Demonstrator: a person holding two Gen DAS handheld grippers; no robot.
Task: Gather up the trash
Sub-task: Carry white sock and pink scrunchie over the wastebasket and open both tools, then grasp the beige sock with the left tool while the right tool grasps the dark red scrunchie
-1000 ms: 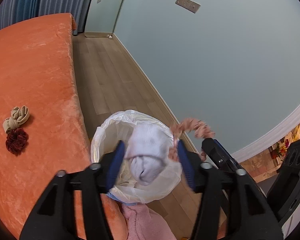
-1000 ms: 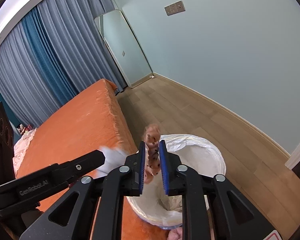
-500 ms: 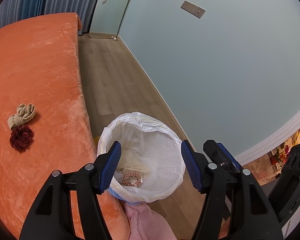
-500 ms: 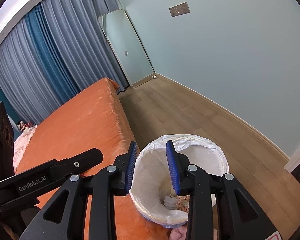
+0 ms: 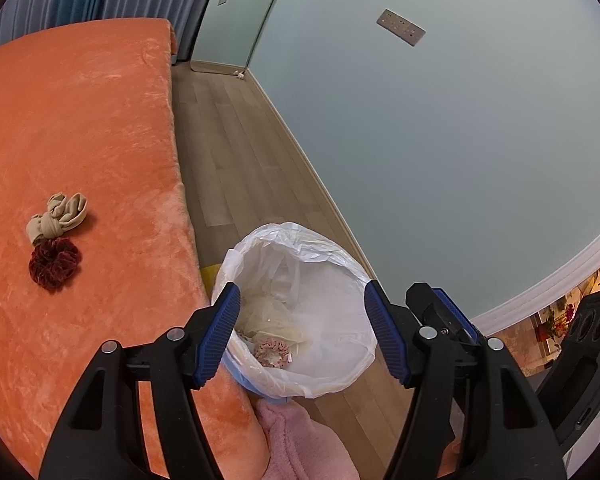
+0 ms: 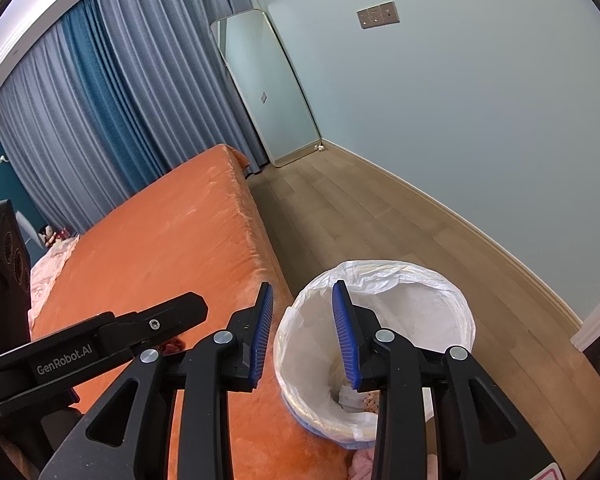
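A bin lined with a white plastic bag (image 5: 300, 248) stands on the floor against the orange bed; it also shows in the right wrist view (image 6: 400, 276). A pink scrunchie (image 5: 272, 354) and pale scraps lie at its bottom. My left gripper (image 5: 302, 338) is open and empty above the bin. My right gripper (image 6: 302, 336) is open and empty over the bin's left rim. A beige knotted stocking (image 5: 58, 218) and a dark red scrunchie (image 5: 54, 264) lie side by side on the bed (image 5: 80, 120).
Wood floor (image 5: 236, 128) runs between the bed and the pale blue wall (image 5: 440, 140). A mirror (image 6: 268, 84) leans in the far corner. Blue curtains (image 6: 100, 100) hang behind the bed. A pink fabric (image 5: 296, 444) lies below the bin.
Both grippers opened and let go: the white wad from the left and the pink scrunchie from the right dropped into the bin. Both grippers have since risen a little.
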